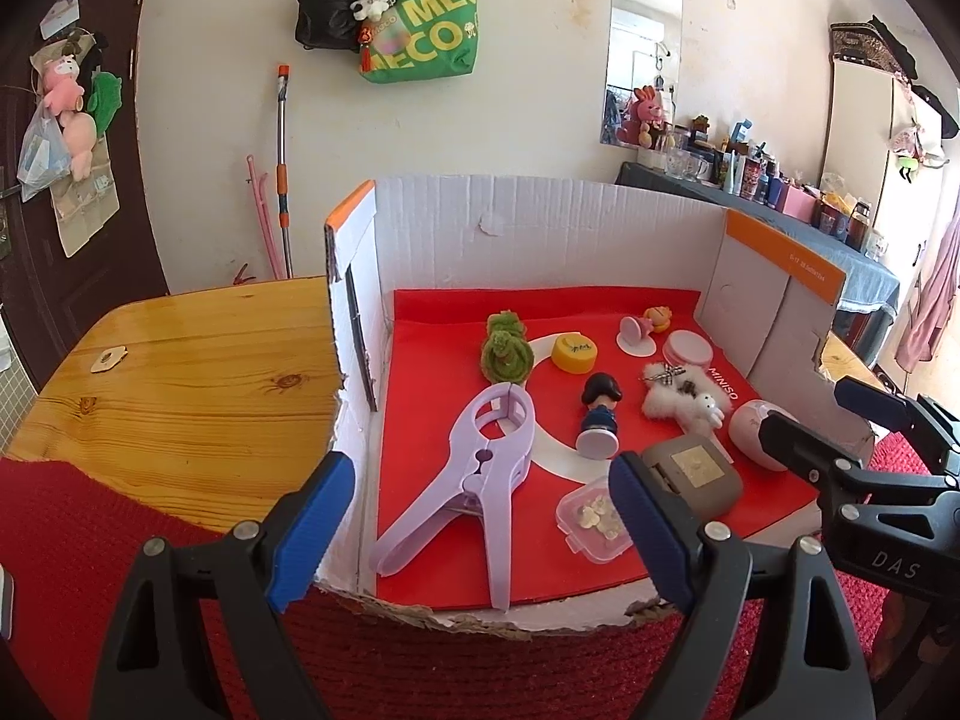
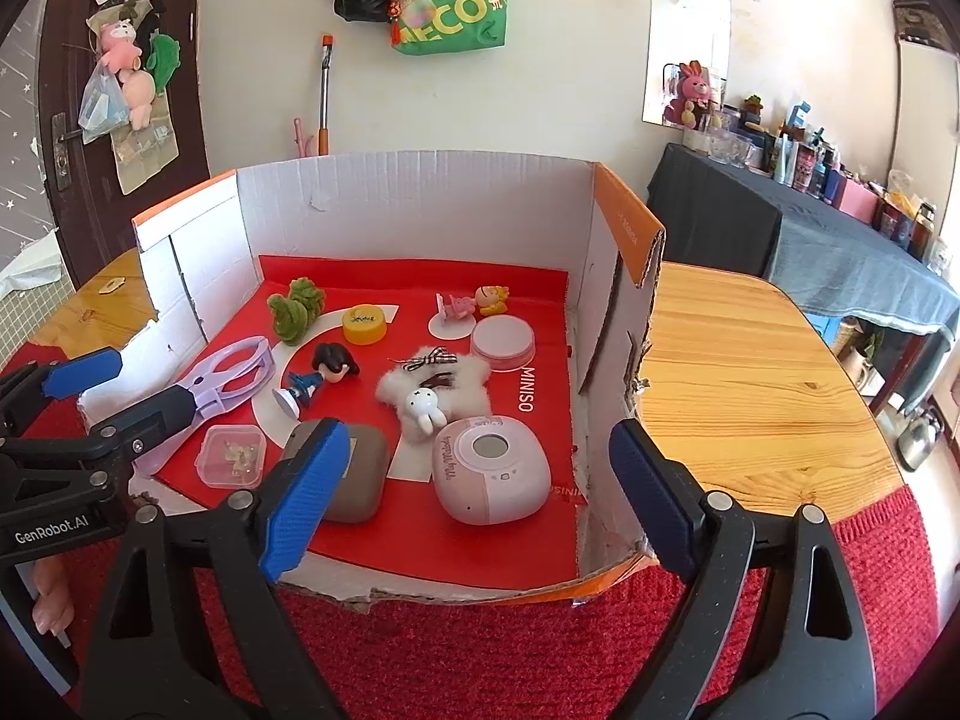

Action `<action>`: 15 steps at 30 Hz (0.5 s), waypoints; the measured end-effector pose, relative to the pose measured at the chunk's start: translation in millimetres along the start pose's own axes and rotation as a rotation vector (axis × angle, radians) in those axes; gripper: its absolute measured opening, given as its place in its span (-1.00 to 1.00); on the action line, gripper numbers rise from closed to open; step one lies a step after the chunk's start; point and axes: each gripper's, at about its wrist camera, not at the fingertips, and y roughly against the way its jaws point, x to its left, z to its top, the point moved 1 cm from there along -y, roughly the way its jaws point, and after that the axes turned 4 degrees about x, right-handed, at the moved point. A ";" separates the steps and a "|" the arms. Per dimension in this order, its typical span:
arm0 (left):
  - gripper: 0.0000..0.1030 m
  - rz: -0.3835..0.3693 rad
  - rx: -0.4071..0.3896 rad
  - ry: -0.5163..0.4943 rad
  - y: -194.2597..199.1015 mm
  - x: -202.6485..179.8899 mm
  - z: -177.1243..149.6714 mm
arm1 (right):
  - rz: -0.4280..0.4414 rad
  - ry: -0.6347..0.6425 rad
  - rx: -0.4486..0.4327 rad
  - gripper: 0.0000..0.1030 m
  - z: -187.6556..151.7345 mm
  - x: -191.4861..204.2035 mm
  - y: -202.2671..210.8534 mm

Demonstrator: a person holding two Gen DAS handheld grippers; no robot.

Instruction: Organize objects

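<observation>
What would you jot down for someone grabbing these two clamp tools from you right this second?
Left gripper: open, empty, hovering at the box's near edge.
Right gripper: open, empty, also at the near edge, further right.

Everything lies in the cardboard box on its red liner: purple clamp, clear small case, grey case, pink camera, white fluffy toy, dark-haired figurine, yellow cap, green fuzzy piece, pink round tin, fallen small figure.

Done: nothing gripped yet, as far as shown.
Left: sort them all.

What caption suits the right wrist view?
Open right gripper hovers before a white cardboard box holding a pink rounded camera.
</observation>
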 end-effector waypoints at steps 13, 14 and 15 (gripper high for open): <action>0.75 -0.001 0.001 -0.001 0.7 -0.1 -0.4 | 0.000 0.000 0.000 0.76 0.1 0.2 -0.1; 0.75 -0.001 0.000 -0.001 0.8 0.0 -0.4 | 0.001 -0.001 0.000 0.76 0.0 0.0 0.1; 0.75 -0.001 0.001 -0.001 0.6 -0.1 -0.3 | 0.001 0.000 0.000 0.76 0.1 0.2 -0.1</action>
